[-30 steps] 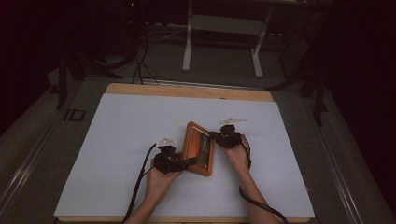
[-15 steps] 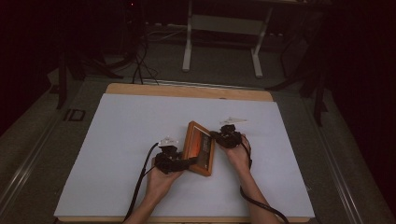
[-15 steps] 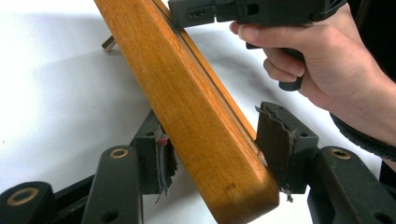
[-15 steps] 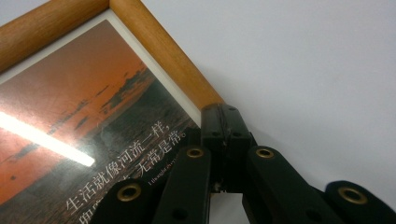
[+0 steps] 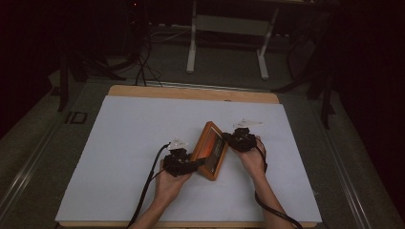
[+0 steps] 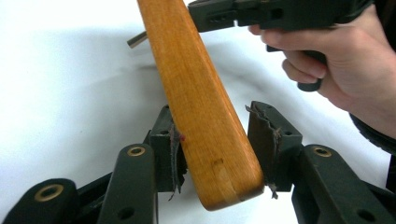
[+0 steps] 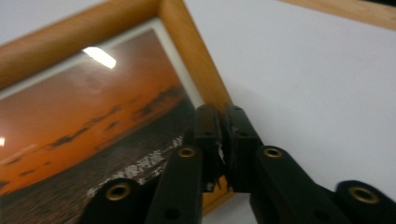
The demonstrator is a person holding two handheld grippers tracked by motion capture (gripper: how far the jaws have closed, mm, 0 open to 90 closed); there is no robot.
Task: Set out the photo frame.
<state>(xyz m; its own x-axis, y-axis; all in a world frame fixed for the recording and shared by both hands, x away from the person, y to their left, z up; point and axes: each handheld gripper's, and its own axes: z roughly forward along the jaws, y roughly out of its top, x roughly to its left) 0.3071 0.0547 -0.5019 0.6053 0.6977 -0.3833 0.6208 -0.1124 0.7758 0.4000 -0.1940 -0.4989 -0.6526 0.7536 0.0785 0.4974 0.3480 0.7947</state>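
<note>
A wooden picture frame (image 5: 210, 150) with an orange sunset photo stands tilted on edge on the white table cover (image 5: 124, 143). My left gripper (image 5: 199, 163) has just been closing. In the left gripper view its pads (image 6: 173, 149) sit against both faces of the frame's lower corner (image 6: 201, 107). My right gripper (image 5: 229, 140) is at the frame's upper right edge. Its jaws have just been opening and stand a narrow slit apart. In the right gripper view its tips (image 7: 220, 114) lie over the frame's side rail (image 7: 191, 51) with nothing visibly between them. It also reaches the frame top in the left gripper view (image 6: 210, 16).
The wooden table edge (image 5: 191, 93) runs along the back. Beyond it stand a white metal stand (image 5: 229, 28) and dark floor. Cables (image 5: 148, 186) trail from both grippers toward the front edge. White cover lies open to the left and right of the hands.
The right hand has shifted slightly right and up beside the frame. The frame and the left hand stay about where they were.
</note>
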